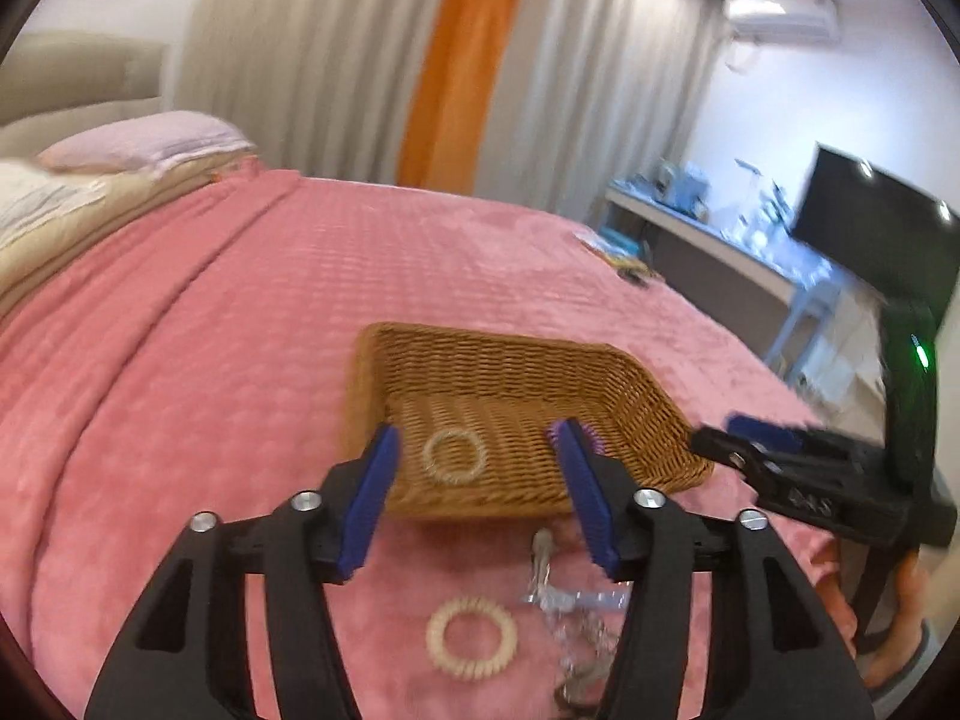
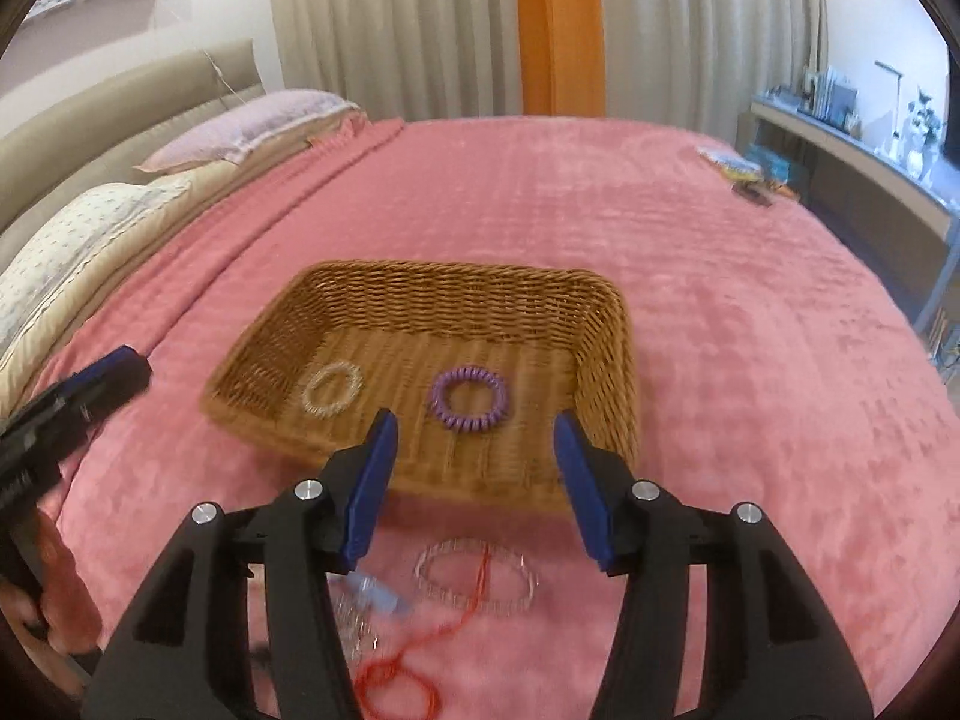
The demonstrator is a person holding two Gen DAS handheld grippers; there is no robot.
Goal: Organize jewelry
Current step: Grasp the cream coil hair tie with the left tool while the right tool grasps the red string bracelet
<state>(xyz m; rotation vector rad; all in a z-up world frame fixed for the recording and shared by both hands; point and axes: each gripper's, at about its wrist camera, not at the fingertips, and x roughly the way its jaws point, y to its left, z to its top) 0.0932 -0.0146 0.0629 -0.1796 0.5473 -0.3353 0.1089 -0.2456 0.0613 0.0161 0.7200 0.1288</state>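
Observation:
A wicker basket (image 1: 516, 372) (image 2: 420, 294) sits on the pink bed cover. Inside lie a clear spiral ring (image 1: 454, 456) (image 2: 332, 390) and a purple spiral ring (image 2: 469, 399), whose edge shows by my finger in the left wrist view (image 1: 591, 438). My left gripper (image 1: 477, 450) is open and empty above the basket's near edge. Below it lie a cream spiral ring (image 1: 471, 636) and a silvery chain bundle (image 1: 564, 600). My right gripper (image 2: 474, 438) is open and empty over the basket's near rim. A clear bead bracelet (image 2: 477, 579), a red cord (image 2: 408, 660) and a small bluish piece (image 2: 378, 594) lie before the basket.
Pillows (image 2: 78, 234) and a headboard (image 2: 114, 102) stand at the left. Small items (image 2: 747, 174) lie at the bed's far right corner. A shelf (image 2: 864, 150) and a dark screen (image 1: 882, 234) stand to the right. Curtains (image 2: 420, 18) hang behind.

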